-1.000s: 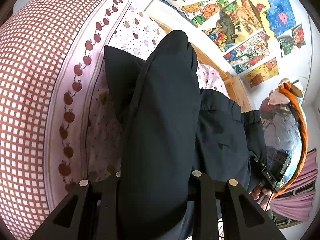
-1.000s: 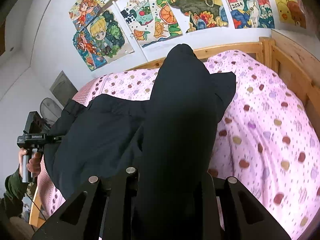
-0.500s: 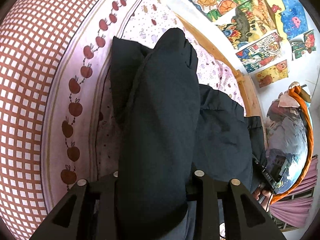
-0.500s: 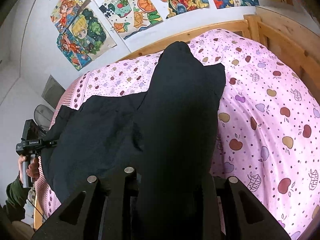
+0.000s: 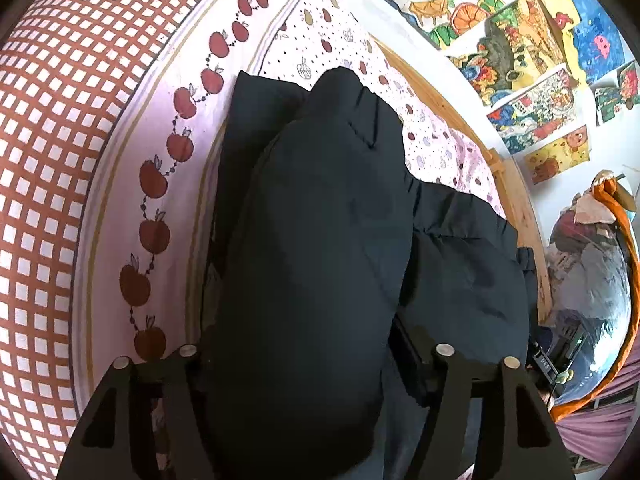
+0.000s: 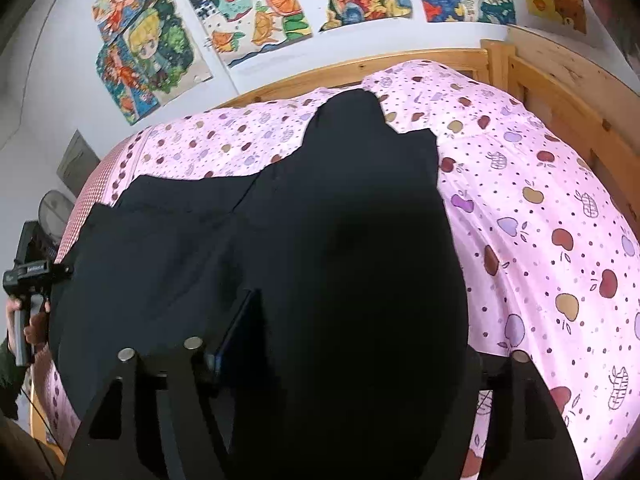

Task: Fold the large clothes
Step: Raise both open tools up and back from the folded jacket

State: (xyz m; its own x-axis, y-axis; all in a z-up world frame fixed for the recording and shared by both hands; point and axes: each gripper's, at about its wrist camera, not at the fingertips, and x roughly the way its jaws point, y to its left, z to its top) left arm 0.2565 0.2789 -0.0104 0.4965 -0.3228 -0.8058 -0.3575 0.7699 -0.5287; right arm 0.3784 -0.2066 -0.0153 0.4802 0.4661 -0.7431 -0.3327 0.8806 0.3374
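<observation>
Both grippers, left gripper [image 5: 304, 364] and right gripper [image 6: 332, 356], opening around black garment [image 5: 320, 240] on bed [image 6: 540, 240]; one fold laid, more folding left.

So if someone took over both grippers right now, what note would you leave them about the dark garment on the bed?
Left gripper: fingers opening, dark garment still bunched between them.
Right gripper: likewise opening, with cloth between its fingers.
Garment: lies on the pink apple-print bedspread, one part doubled over the rest.
Done: a fold looks laid down.
Left: probably draw both grippers clear, check the edges line up, then fold again; how many folds remain cannot be told.
</observation>
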